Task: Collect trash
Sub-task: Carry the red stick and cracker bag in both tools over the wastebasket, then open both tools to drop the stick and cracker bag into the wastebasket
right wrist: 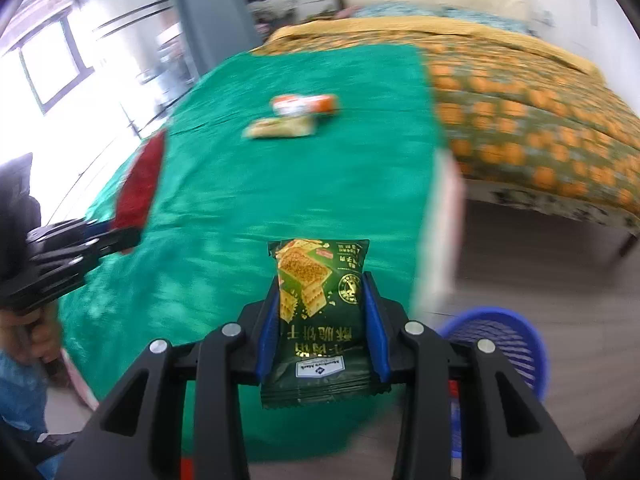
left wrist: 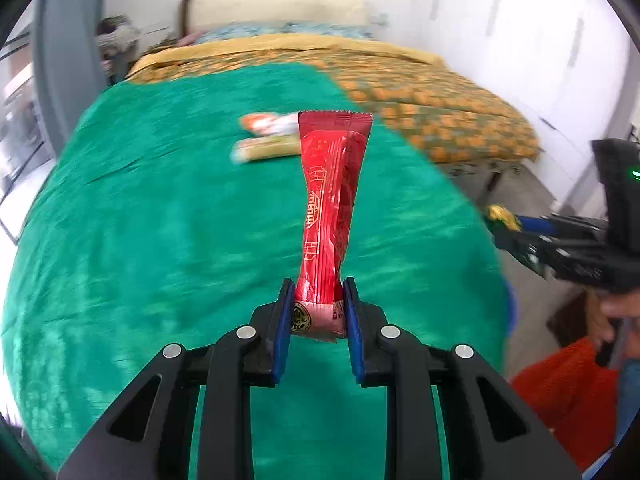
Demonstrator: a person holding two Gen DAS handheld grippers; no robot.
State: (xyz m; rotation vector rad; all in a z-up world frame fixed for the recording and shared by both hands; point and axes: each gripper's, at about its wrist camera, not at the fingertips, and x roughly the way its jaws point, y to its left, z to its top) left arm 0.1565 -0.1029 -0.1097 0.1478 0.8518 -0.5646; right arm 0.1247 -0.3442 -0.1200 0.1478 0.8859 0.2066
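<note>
The left tongs (left wrist: 319, 312) pinch a red wrapper (left wrist: 334, 200). The right tongs (right wrist: 322, 320) squeeze a green cracker packet (right wrist: 320, 312). Two more wrappers (right wrist: 296, 116) wait on the green counter (right wrist: 240, 200), far from the blue basket (right wrist: 500, 344).

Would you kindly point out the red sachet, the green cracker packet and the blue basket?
red sachet (left wrist: 330, 208), left wrist view, mid-body.
green cracker packet (right wrist: 320, 320), right wrist view, front face.
blue basket (right wrist: 516, 332), right wrist view, inner wall.
</note>
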